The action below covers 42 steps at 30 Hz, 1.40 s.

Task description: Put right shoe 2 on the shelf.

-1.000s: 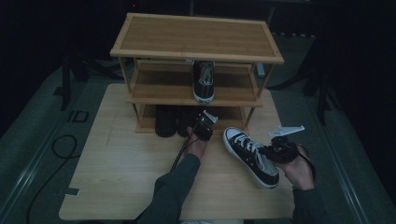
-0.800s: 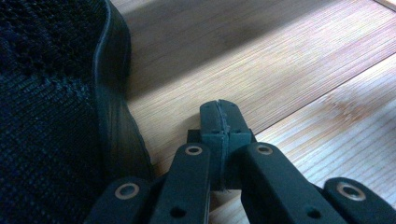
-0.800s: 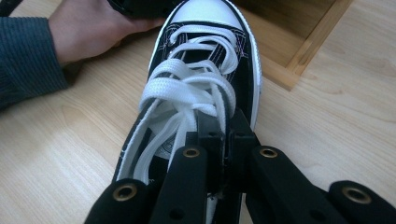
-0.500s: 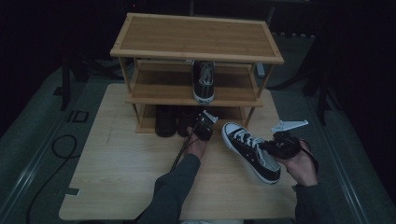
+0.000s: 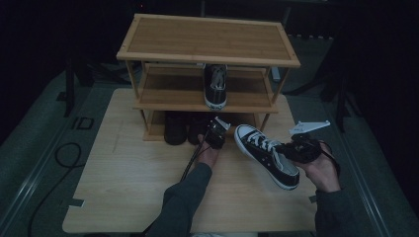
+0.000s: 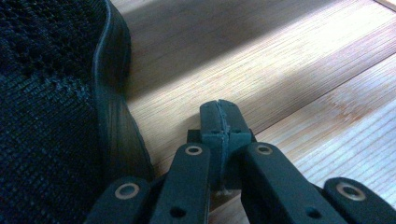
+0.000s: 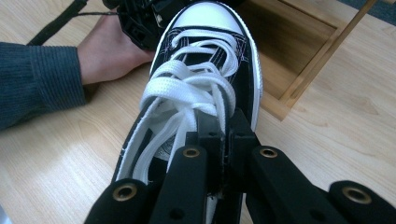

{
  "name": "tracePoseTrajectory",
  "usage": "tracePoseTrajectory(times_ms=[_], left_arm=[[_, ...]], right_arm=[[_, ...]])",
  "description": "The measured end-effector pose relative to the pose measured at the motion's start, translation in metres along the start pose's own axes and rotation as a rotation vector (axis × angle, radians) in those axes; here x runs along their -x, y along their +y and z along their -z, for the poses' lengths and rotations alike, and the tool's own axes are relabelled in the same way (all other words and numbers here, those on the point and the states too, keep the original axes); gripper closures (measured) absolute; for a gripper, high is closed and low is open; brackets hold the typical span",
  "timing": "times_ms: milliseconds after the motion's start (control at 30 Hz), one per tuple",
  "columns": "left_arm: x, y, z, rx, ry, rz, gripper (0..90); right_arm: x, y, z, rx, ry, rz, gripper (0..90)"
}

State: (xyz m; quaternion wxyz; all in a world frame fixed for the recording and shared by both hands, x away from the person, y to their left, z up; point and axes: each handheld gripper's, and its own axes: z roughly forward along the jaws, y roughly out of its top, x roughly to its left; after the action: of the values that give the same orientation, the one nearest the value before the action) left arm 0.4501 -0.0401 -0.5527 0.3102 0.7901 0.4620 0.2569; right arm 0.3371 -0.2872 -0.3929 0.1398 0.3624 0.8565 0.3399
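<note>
A black canvas sneaker [image 5: 267,157] with white laces and a white toe cap hangs tilted, its toe toward the wooden shoe rack [image 5: 207,37]. My right gripper [image 5: 286,148] is shut on its collar; in the right gripper view the jaws [image 7: 223,133] pinch the edge beside the laces of the sneaker [image 7: 196,79]. A matching sneaker [image 5: 216,89] stands on the middle shelf. My left gripper [image 5: 213,133] rests at the rack's bottom level, shut with nothing in it [image 6: 219,112], next to a black mesh shoe [image 6: 51,107].
Two dark shoes [image 5: 184,129] sit on the rack's bottom level. The rack stands at the back of a pale wooden table [image 5: 123,177]. A cable [image 5: 190,160] trails from the left gripper along the sleeve. Dark floor surrounds the table.
My right hand has lifted the sneaker a little off the table. The left hand and its gripper have stayed where they were.
</note>
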Motion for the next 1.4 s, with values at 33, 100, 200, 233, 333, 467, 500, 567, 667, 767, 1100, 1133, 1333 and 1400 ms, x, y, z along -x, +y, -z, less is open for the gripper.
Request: tracePoseTrajectory(times_ms=[33,100,200,233,333,467,500,567,667,767,1100,1133,1333,1400], left_arm=[[0.0,0.0,0.0,0.0,0.0,0.001,90.0],[0.0,0.0,0.0,0.002,0.0,0.002,90.0],[0.0,0.0,0.0,0.007,0.001,0.008,90.0],[0.0,0.0,0.0,0.008,0.001,0.009,90.0],[0.0,0.0,0.0,0.004,0.0,0.004,90.0],[0.0,0.0,0.0,0.006,0.0,0.008,90.0],[0.0,0.0,0.0,0.006,0.0,0.008,90.0],[0.0,0.0,0.0,0.006,-0.001,0.007,90.0],[0.0,0.0,0.0,0.008,0.0,0.01,90.0],[0.0,0.0,-0.001,0.01,-0.002,0.014,90.0],[-0.001,0.0,0.0,-0.004,-0.013,0.0,90.0],[-0.001,0.0,0.0,-0.003,-0.014,0.0,90.0],[-0.001,0.001,0.001,-0.005,0.011,-0.01,90.0],[-0.001,0.001,0.001,-0.005,0.011,-0.009,90.0]], right_arm=[[0.001,0.001,0.001,0.002,0.002,0.002,88.0],[0.002,0.002,0.002,0.005,0.008,0.007,88.1],[0.002,0.006,0.006,0.008,0.008,0.025,88.1],[0.002,0.008,0.009,0.013,0.008,0.031,88.1],[0.002,0.01,0.012,0.018,0.009,0.032,88.1],[0.002,0.014,0.017,0.032,0.011,0.04,88.0],[0.002,0.015,0.018,0.033,0.012,0.038,88.1],[0.002,0.017,0.02,0.037,0.013,0.044,88.1],[0.002,0.02,0.023,0.043,0.015,0.05,88.1],[0.002,0.023,0.026,0.046,0.018,0.057,88.1],[0.001,0.033,0.035,0.065,0.032,0.08,88.1],[0.0,0.035,0.036,0.067,0.03,0.08,88.1],[-0.005,0.044,0.042,0.074,0.037,0.103,88.1],[-0.006,0.049,0.044,0.08,0.039,0.112,88.1]])
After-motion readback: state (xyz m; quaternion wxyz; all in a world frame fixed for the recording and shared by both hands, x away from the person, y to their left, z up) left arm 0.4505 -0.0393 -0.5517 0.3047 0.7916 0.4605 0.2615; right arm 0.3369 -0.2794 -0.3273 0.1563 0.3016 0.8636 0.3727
